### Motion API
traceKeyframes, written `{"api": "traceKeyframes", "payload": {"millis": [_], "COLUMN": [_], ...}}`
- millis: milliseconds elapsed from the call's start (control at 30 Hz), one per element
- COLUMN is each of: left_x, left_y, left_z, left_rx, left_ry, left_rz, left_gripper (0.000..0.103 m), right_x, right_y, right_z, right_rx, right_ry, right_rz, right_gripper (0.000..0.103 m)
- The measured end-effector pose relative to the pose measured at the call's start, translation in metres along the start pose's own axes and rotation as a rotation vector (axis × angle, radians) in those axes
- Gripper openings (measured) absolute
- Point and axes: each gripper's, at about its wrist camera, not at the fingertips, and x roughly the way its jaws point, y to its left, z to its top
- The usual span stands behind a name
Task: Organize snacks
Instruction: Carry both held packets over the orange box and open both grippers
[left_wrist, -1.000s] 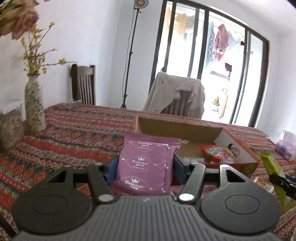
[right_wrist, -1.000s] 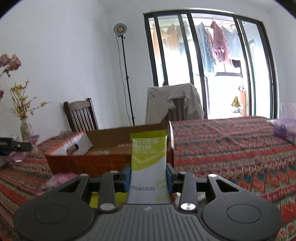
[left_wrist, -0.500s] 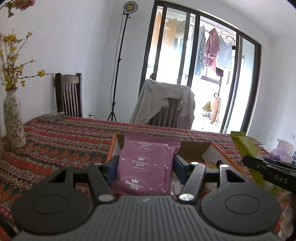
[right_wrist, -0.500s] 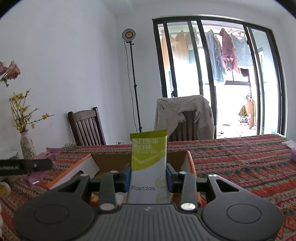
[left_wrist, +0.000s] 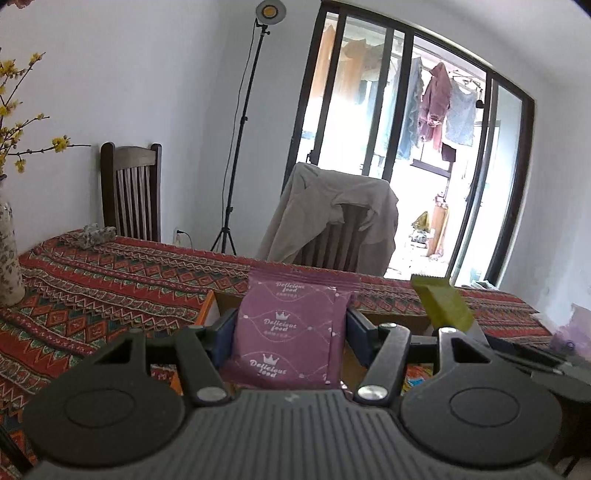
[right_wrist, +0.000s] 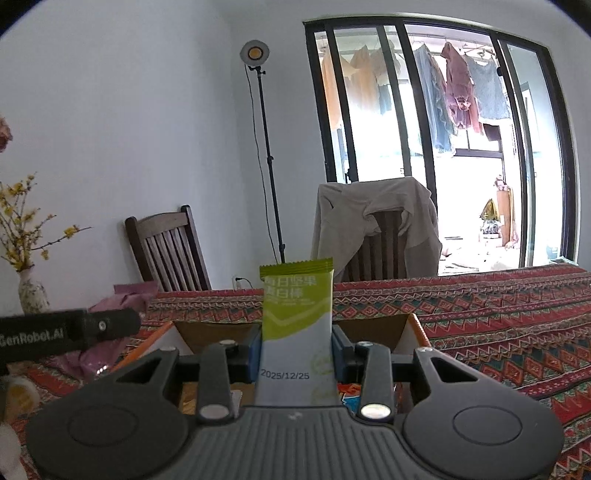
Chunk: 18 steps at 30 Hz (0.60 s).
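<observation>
My left gripper (left_wrist: 291, 328) is shut on a purple snack pouch (left_wrist: 291, 332) printed "Delicious food", held upright above an open cardboard box (left_wrist: 391, 317). My right gripper (right_wrist: 295, 347) is shut on a green and white snack bar (right_wrist: 297, 325), held upright above the same box (right_wrist: 369, 328). The green bar also shows at the right of the left wrist view (left_wrist: 441, 302). The left gripper's body shows at the left of the right wrist view (right_wrist: 66, 332). Colourful snacks lie in the box bottom (right_wrist: 349, 391).
The table wears a red patterned cloth (left_wrist: 110, 288). A flower vase (left_wrist: 9, 258) stands at the left. Two chairs (left_wrist: 133, 192) stand behind the table, one draped with a jacket (left_wrist: 332, 214). A purple bag (left_wrist: 576, 328) lies at the far right.
Both grippers have risen and closed in over the box, each still holding its snack. The right gripper now sits close beside the left one.
</observation>
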Motion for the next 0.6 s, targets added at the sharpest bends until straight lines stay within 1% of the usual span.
{"api": "traceKeyframes", "payload": {"millis": [67,133,200,300,400,500,533,567,600], "left_x": [0.006,0.014,0.025,0.031,0.03,0.029,0.028,0.026,0.024], "left_y": [0.002,0.006,0.008,0.011,0.01,0.01,0.011,0.011,0.01], "left_z": [-0.007,-0.016,-0.021,-0.026,-0.031,-0.034,-0.036,-0.036,-0.036], "left_rx": [0.009,0.007,0.016,0.034,0.035,0.04,0.037,0.039,0.04], "left_ry": [-0.016,-0.014,0.024,0.048,0.06,0.062,0.058,0.051,0.04], "left_rz": [0.002,0.003,0.005,-0.001,-0.021,-0.023,-0.017,-0.014,-0.011], "left_gripper": [0.063,0.063,0.063,0.063,0.063,0.064,0.065,0.073,0.085], "right_x": [0.004,0.009,0.014,0.019,0.022,0.023,0.023,0.022,0.021], "right_y": [-0.006,-0.013,-0.017,-0.015,-0.011,-0.007,-0.007,-0.007,-0.008], "right_z": [-0.007,-0.014,-0.02,-0.023,-0.026,-0.026,-0.027,-0.027,-0.027], "right_rx": [0.031,0.052,0.051,0.037,0.019,0.004,0.008,0.011,0.015], "right_ry": [0.007,0.035,0.058,0.075,0.088,0.09,0.088,0.084,0.075], "right_rz": [0.016,0.03,0.023,0.017,0.023,0.013,0.014,0.013,0.008], "right_gripper": [0.036,0.036,0.036,0.036,0.036,0.038,0.041,0.041,0.043]}}
